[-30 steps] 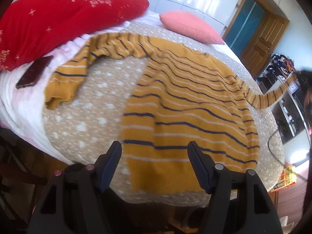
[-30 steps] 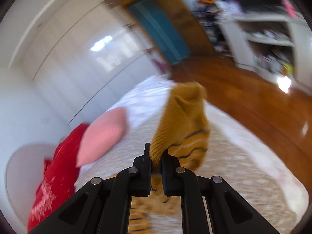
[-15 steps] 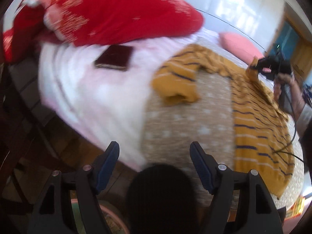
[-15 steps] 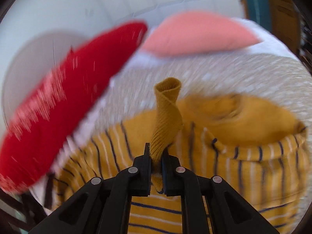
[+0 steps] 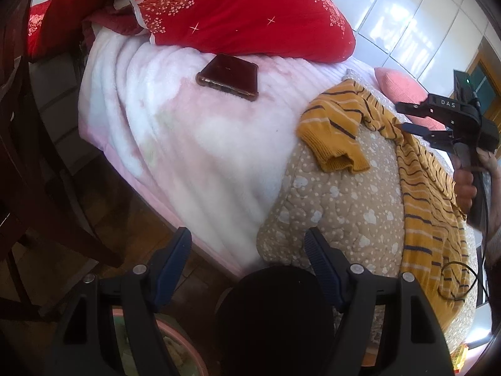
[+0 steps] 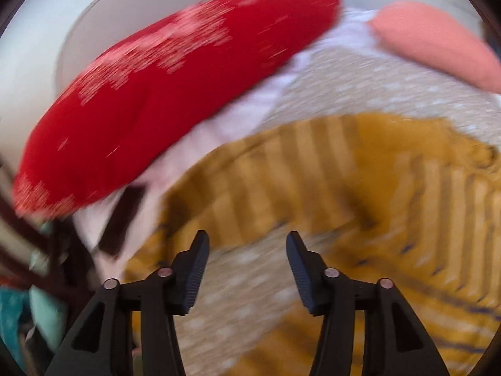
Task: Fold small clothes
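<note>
Room, left edge: dark wooden chair frame [image 5: 28, 144] beside the bed, over a brown wood floor [image 5: 131, 228].
Bed surface: a fluffy pink-and-white blanket [image 5: 175, 144] covers the near side; a tan quilt dotted with white hearts [image 5: 338, 200] lies over it further right.
Head of bed: a large red pillow with white sparkle print [image 5: 244, 9], sharp in the left wrist view, streaked by motion blur in the right wrist view [image 6: 175, 94].
Phone: a dark red phone [image 5: 228, 77] lies flat on the blanket, just below the red pillow and well apart from the sweater.
Left tool [image 5: 247, 260]: released, jaws standing wide with nothing between them, held over the bed's near edge; a round black shape [image 5: 275, 319] sits low between its arms and hides part of the quilt edge.
Sweater: the mustard sweater with navy and pale stripes [image 5: 419, 188] lies on the quilt; one sleeve [image 5: 335, 134] is bent back, its cuff resting near the quilt's border with the blanket.
Wall: glossy white panels [image 5: 404, 22] behind the bed.
Pink pillow [image 5: 400, 86]: at the far side of the bed, partly behind the right tool.
Right tool [image 6: 247, 269]: its jaws have just been opening; they stand apart with nothing between them, over the quilt and sweater [image 6: 313, 188]. From the left wrist view it [image 5: 404, 116] hangs above the sweater's shoulder area.
Hand [image 5: 466, 178]: grips the right tool's handle; a thin black cable [image 5: 454, 282] loops over the sweater's hem below it.
Door: a wooden frame with teal panel [image 5: 483, 84] at far right.
</note>
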